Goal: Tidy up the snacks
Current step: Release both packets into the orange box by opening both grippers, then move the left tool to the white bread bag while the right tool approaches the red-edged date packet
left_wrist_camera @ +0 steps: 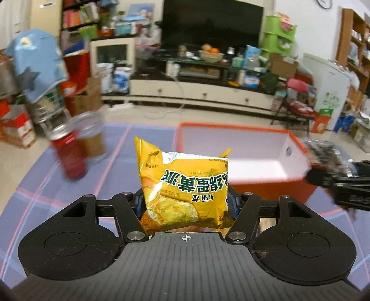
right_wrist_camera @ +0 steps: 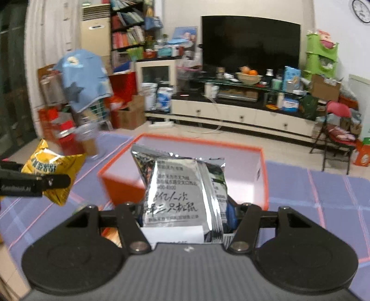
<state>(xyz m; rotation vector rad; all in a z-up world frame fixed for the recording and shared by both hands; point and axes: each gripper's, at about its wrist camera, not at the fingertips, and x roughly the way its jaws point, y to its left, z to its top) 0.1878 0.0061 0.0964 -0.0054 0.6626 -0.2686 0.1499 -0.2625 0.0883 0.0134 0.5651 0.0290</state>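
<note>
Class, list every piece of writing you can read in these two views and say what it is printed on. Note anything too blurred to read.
"好丽友" and "蛋黄派", upside down: yellow packet in the left gripper.
"三只松鼠", handwritten style: silver packet in the right gripper.
Small print on both packets, the left gripper's side lettering, red can and clock: too blurred.

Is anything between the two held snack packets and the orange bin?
Nothing visible. The yellow packet and silver packet face the orange bin, whose open interior looks empty; the red can stands off left.
</note>
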